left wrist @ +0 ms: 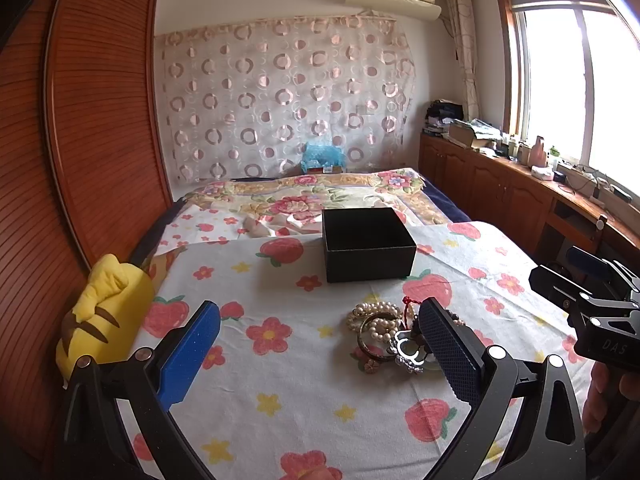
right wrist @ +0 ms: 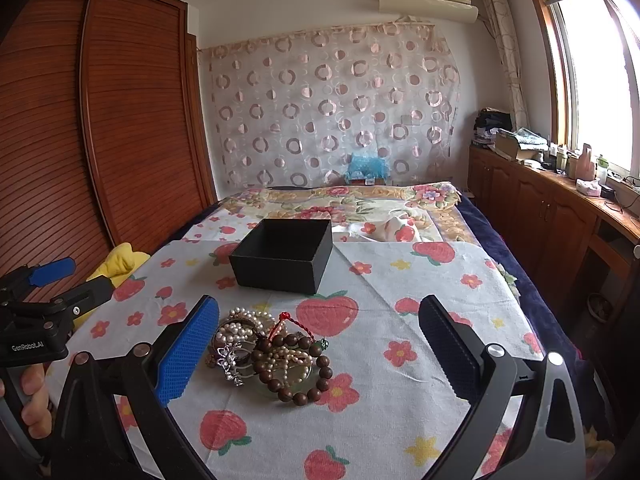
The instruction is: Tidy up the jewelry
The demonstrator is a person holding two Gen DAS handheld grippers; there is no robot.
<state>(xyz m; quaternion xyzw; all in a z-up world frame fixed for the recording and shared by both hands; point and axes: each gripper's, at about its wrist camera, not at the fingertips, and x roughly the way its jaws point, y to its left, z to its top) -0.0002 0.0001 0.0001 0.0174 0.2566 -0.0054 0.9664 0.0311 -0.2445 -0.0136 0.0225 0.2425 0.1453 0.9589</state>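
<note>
A pile of jewelry (right wrist: 268, 350) lies on the flowered cloth: pearl strands, a brown wooden bead bracelet (right wrist: 298, 376), a silver piece and a red cord. It also shows in the left wrist view (left wrist: 394, 334), partly hidden by my right finger. An open, empty black box (left wrist: 368, 244) stands behind the pile, also in the right wrist view (right wrist: 284, 256). My left gripper (left wrist: 320, 348) is open and empty, left of the pile. My right gripper (right wrist: 320, 348) is open and empty, with the pile just inside its left finger.
A yellow plush toy (left wrist: 106, 312) lies at the cloth's left edge by the wooden wardrobe (left wrist: 80, 120). A flowered bed (left wrist: 304, 200) extends behind the box. A wooden cabinet (left wrist: 520, 188) with clutter runs along the right under the window.
</note>
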